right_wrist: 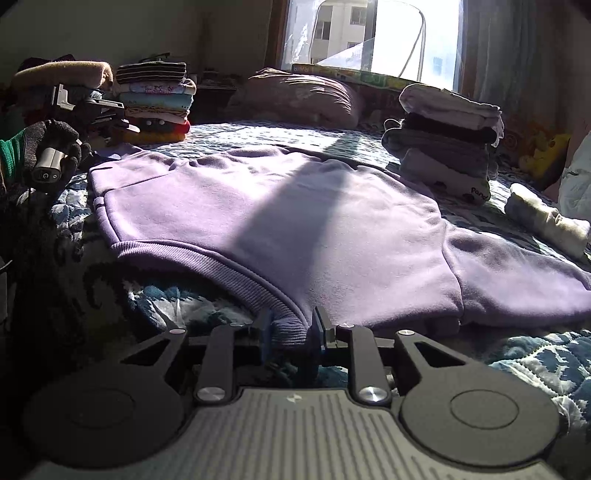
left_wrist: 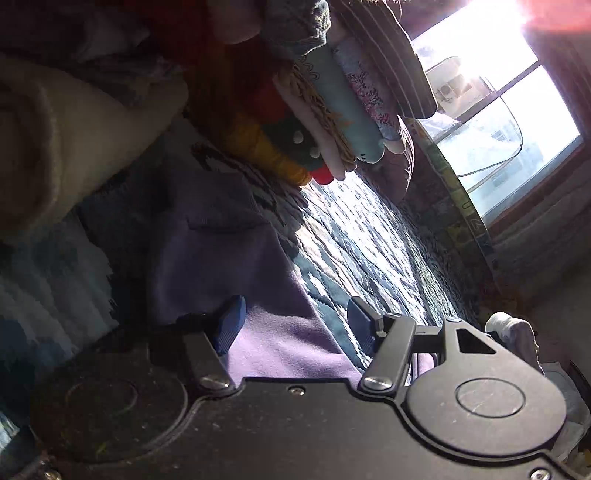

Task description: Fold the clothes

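A purple sweatshirt (right_wrist: 280, 206) lies spread flat on a blue patterned quilt (right_wrist: 535, 354). In the right wrist view its ribbed hem (right_wrist: 290, 328) curls toward me, and my right gripper (right_wrist: 291, 330) is shut on that hem at the near edge. In the left wrist view, which is tilted, my left gripper (left_wrist: 295, 321) stands open just above another part of the purple sweatshirt (left_wrist: 229, 266), with nothing pinched between its blue pads (left_wrist: 231, 325). In the right wrist view, a dark-gloved hand (right_wrist: 55, 144) holds the left gripper's handle at the sweatshirt's far left corner.
A stack of folded clothes (right_wrist: 155, 99) stands at the back left of the bed, and a second stack (right_wrist: 443, 144) at the back right. A mauve pillow (right_wrist: 303, 96) lies under the window (right_wrist: 369, 33). A rolled pale cloth (right_wrist: 546, 221) lies at the right.
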Demonstrator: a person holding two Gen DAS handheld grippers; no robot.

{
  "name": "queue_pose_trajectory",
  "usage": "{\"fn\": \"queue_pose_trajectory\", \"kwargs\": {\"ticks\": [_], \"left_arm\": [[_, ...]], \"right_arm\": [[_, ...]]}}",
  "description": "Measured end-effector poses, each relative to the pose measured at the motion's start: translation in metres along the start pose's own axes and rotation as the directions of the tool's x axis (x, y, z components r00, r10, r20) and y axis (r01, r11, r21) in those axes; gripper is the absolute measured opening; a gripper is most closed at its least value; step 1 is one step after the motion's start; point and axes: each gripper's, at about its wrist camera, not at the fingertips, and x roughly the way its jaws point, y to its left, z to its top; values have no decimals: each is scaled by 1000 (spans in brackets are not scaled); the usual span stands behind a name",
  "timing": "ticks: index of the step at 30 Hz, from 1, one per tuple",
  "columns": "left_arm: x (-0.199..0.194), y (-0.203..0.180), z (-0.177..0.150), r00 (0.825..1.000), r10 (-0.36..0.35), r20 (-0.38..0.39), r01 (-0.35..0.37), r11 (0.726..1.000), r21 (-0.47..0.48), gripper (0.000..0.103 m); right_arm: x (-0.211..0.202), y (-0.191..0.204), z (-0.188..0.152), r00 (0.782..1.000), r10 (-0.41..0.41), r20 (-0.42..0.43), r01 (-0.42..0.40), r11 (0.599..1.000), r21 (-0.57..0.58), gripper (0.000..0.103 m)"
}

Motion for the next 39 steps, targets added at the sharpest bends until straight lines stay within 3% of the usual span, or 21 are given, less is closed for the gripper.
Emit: {"fn": "queue_pose_trajectory", "kwargs": {"ticks": [2,4,6,10,14,16,20,21,23,25,29,30,33,36,39], "left_arm": [[-8,-11,-1,999,-50,14,50,999,2,64],[-19,-35,-11,991,-137,-8,137,987,84,72],[-27,-56,-26,985,-170,-25,172,971,166,84],[-25,-101,-60,960,-238,-148,270,929,254,87],[-27,-148,-103,937,-264,-230,335,866,371,87],[-31,-167,-128,915,-281,-290,384,829,406,87],[-41,-194,-178,882,-282,-377,447,752,484,87],[-42,-200,-188,878,-275,-391,452,745,490,87],[-43,-208,-203,871,-271,-410,463,733,498,87],[-45,-221,-217,864,-261,-431,473,716,514,87],[-47,-260,-242,842,-227,-489,505,649,568,87],[-47,-275,-250,834,-221,-506,520,622,586,87],[-46,-329,-283,793,-201,-575,591,480,648,87],[-49,-384,-329,771,-138,-621,632,277,723,87],[-52,-427,-388,761,-57,-646,649,48,760,87]], "right_arm": [[-4,-2,3,1000,8,10,-8,1000,25,25],[-16,-7,6,998,-2,64,-2,998,63,28],[-28,-15,9,991,-32,127,17,993,118,35],[-41,-52,9,982,-101,159,40,937,347,40],[-36,-89,-5,986,-127,111,43,826,562,41],[-34,-107,-12,988,-128,88,39,753,657,46],[-14,-128,-32,991,-100,85,-4,627,779,48],[-9,-133,-36,992,-92,88,-17,593,805,48],[0,-134,-35,989,-100,112,-31,593,805,48],[4,-131,-30,989,-93,113,-30,625,780,48],[17,-130,-28,990,-97,104,-16,651,759,46],[18,-128,-27,989,-103,105,-11,660,751,46],[19,-124,-27,986,-130,103,16,690,724,42],[18,-123,-30,983,-155,98,38,698,715,31],[17,-125,-34,981,-157,110,29,690,724,28]]}}
